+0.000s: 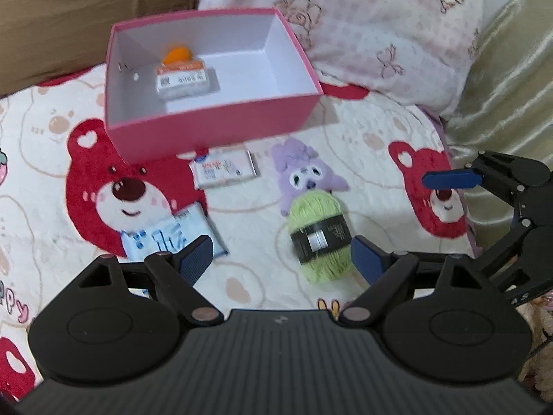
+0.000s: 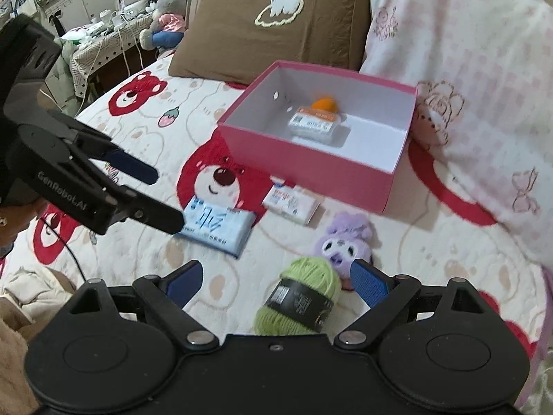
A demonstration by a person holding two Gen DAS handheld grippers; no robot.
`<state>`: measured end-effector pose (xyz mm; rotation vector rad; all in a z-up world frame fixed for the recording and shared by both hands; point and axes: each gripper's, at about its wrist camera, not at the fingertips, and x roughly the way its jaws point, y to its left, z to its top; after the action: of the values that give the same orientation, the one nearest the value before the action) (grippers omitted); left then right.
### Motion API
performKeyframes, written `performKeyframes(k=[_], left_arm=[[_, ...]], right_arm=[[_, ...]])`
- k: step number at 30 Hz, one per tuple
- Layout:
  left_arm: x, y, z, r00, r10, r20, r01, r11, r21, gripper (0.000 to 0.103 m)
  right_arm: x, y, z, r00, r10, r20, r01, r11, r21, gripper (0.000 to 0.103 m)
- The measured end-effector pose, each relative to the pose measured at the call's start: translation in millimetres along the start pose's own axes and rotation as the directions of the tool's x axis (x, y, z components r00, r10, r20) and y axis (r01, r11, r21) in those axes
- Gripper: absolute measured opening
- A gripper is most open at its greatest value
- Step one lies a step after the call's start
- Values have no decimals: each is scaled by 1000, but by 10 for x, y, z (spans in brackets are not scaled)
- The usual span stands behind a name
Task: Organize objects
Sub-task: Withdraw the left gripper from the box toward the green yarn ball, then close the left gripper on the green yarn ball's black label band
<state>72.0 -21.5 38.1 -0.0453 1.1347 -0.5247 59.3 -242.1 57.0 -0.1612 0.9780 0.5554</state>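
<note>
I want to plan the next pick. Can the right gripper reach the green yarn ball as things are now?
Probably yes. The right gripper is open and the green yarn ball lies just ahead between its fingers, uncovered. Only the purple plush toy touches its far side and may be nudged.

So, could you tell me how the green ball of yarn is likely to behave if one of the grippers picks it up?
The green yarn ball looks soft, so it would probably squash between the pads. It seems light for its bulk. Its rounded shape may roll if nudged, though the fluffy blanket should damp that, and its black paper band might slip.
</note>
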Motion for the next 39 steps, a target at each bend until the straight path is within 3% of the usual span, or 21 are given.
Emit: performKeyframes(k=[8,13,19,23,27,30,39], left_arm=[[179,-103,-177,999,35,-13,-35,998,47,87],[317,-120,-213,1000,9,-25,-9,1000,21,87],[469,-138,-246,998,-25,51,24,1000,14,87],[651,-121,-234,998,-13,63,13,1000,4,87],[847,-60,-210,996,-61,65,65,997,-51,87],[998,-9,-214,994,-92,58,97,989,-109,87],[1286,-64,-256,994,-92,51,98,988,-122,87]], right_arm=[[53,41,-380,1000,14,1,-14,1000,-9,94],[158,90,-524,1000,13,24,-12,999,-31,94],[195,176,-556,995,20,94,-15,998,-56,94],[364,197,-608,992,-33,119,42,996,-73,94],[644,185,-672,990,-100,99,109,990,-87,94],[762,116,-725,989,-112,101,119,991,-60,94],[878,-51,-806,993,-57,104,51,997,65,94]])
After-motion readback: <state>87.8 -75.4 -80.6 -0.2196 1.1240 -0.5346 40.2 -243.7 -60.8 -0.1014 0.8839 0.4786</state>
